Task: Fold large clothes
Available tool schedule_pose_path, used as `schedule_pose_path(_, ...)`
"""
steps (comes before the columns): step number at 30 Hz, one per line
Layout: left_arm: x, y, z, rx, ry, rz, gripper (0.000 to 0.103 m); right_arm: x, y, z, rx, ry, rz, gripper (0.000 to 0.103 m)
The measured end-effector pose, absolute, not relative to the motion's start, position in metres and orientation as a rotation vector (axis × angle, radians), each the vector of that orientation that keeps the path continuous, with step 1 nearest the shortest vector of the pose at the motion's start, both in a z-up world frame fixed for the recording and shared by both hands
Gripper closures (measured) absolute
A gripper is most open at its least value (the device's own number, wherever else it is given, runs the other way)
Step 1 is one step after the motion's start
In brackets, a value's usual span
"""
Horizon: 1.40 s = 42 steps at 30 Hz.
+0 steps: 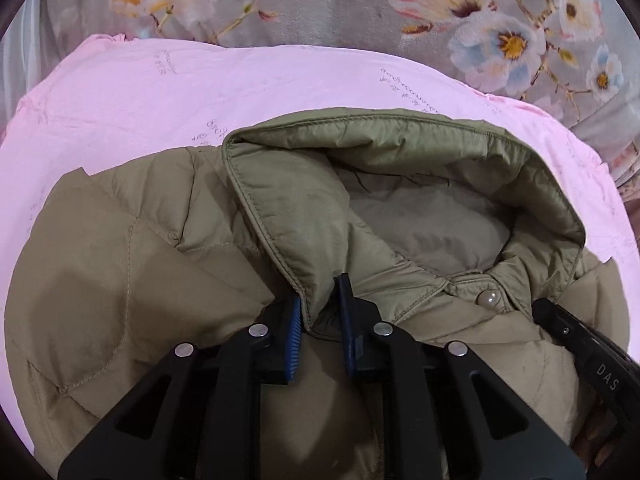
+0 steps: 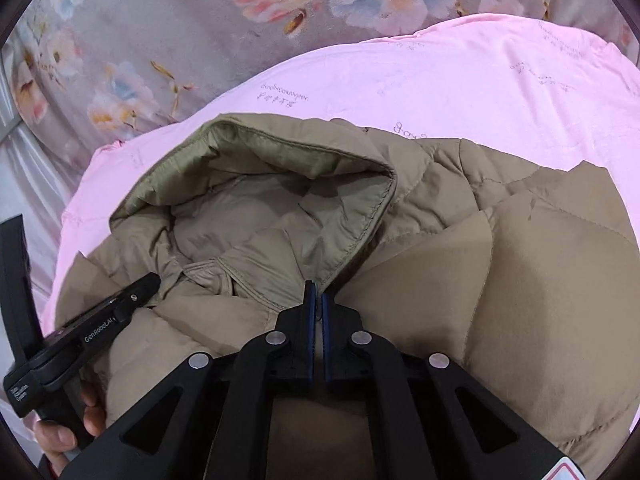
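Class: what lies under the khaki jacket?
The khaki jacket lies on a pink sheet, which shows around its hood. A floral blanket lies beyond. What is directly beneath the jacket is covered.

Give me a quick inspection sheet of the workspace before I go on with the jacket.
Surface: pink sheet over a floral blanket.
Job's things: khaki puffer jacket lying flat, hood open, top snap fastened.
Clutter: nothing seen.
Grippers: left gripper closed on the hood's edge; right gripper shut at the hood's other corner, grip unclear.
Cables: nothing seen.
Surroundings: a hand holding the left gripper's handle.
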State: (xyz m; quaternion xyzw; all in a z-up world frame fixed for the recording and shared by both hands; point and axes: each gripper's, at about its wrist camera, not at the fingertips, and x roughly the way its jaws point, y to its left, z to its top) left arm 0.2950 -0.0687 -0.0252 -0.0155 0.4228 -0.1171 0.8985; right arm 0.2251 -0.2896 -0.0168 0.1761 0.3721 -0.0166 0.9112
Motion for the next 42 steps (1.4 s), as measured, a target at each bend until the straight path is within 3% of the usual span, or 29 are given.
schedule_pose_path(5,0.291,-0.061,-0.021,-0.037,0.866,-0.236,0.082,0.226,-0.299,-0.018,0.405,0.78,-0.004,0.1)
schedule_pose_path(7,0.283,-0.051,-0.01,-0.045,0.863,-0.247,0.08,0.214,-0.305,-0.01,0.443,0.785,-0.002,0.09)
schedule_pose_path(11,0.278,-0.025,0.031,-0.082,0.795,-0.252,0.055,0.188,-0.318,0.024,0.463,0.706,0.0,0.088)
schedule_pose_path(15,0.311,-0.021,0.072,-0.137,0.759,-0.239,0.042,0.207,-0.321,0.064,0.446,0.644,0.007,0.086)
schedule_pose_path(19,0.369,-0.034,0.085,-0.214,0.805,-0.203,0.042,0.257,-0.316,0.079,0.467,0.61,0.019,0.085)
schedule_pose_path(22,0.401,-0.048,0.063,-0.266,0.903,-0.188,0.043,0.287,-0.319,0.071,0.533,0.574,0.013,0.085)
schedule_pose_path(27,0.395,-0.079,0.02,-0.087,1.029,-0.214,0.067,0.314,-0.298,0.032,0.389,0.744,-0.001,0.086)
schedule_pose_path(34,0.348,-0.087,-0.011,0.133,0.953,-0.208,0.069,0.276,-0.274,0.009,0.055,0.75,-0.093,0.093)
schedule_pose_path(42,0.341,-0.085,-0.019,0.125,0.858,-0.189,0.069,0.279,-0.28,-0.009,0.085,0.744,-0.119,0.094)
